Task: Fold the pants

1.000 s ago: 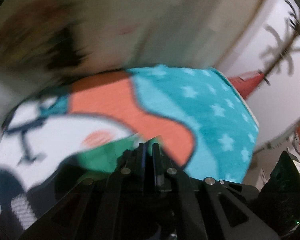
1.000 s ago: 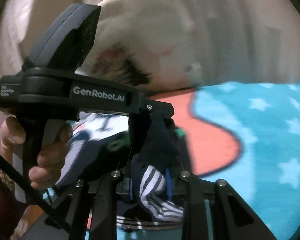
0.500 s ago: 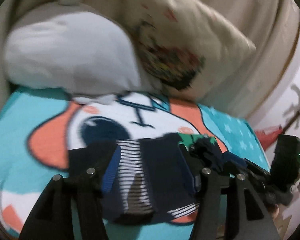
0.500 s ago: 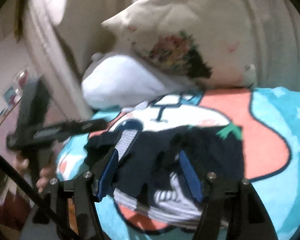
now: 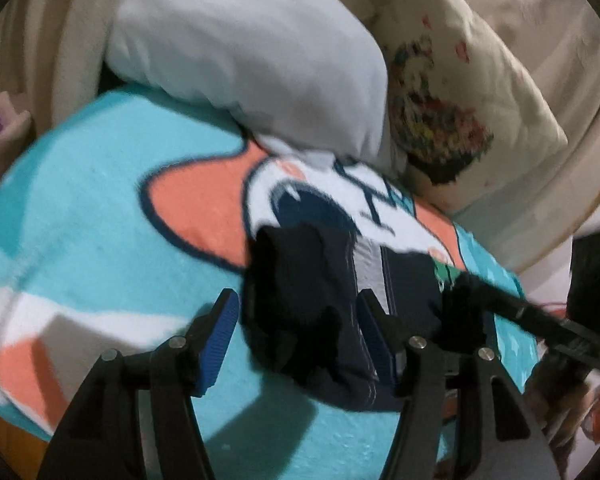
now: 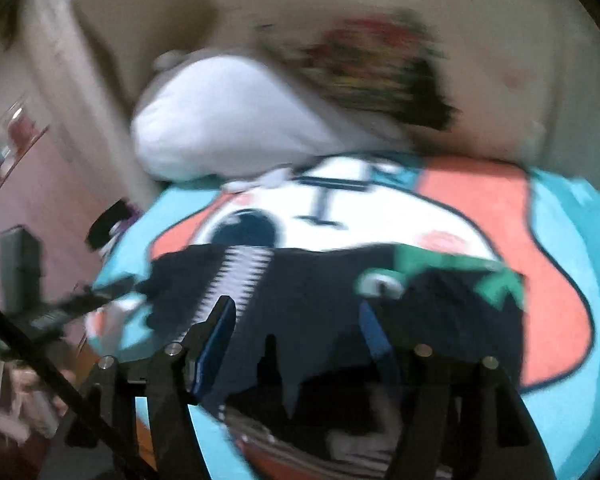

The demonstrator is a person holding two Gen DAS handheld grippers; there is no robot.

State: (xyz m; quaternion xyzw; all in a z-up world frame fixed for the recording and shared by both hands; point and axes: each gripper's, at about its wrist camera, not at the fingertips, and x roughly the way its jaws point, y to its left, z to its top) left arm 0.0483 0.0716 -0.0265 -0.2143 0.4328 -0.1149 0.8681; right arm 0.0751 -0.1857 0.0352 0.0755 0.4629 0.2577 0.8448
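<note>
Your left claw (image 5: 296, 336) stands with its jaws spread, having just been opening; the dark pants (image 5: 332, 300) lie between the blue pads (image 5: 216, 340), but the pads do not press on the cloth. Your right claw (image 6: 296, 340) is likewise parted, jaws apart over the same dark fabric (this view is badly blurred), with nothing pinched that you can make out. The pants lie bunched on the teal blanket (image 5: 80, 200) with its orange and white cartoon print, spread over the bed. A striped band shows on the pants in both views. Behind the blanket, a white pillow (image 5: 240, 60) rests beside a cream pillow (image 5: 480, 80) with a colourful print.
</note>
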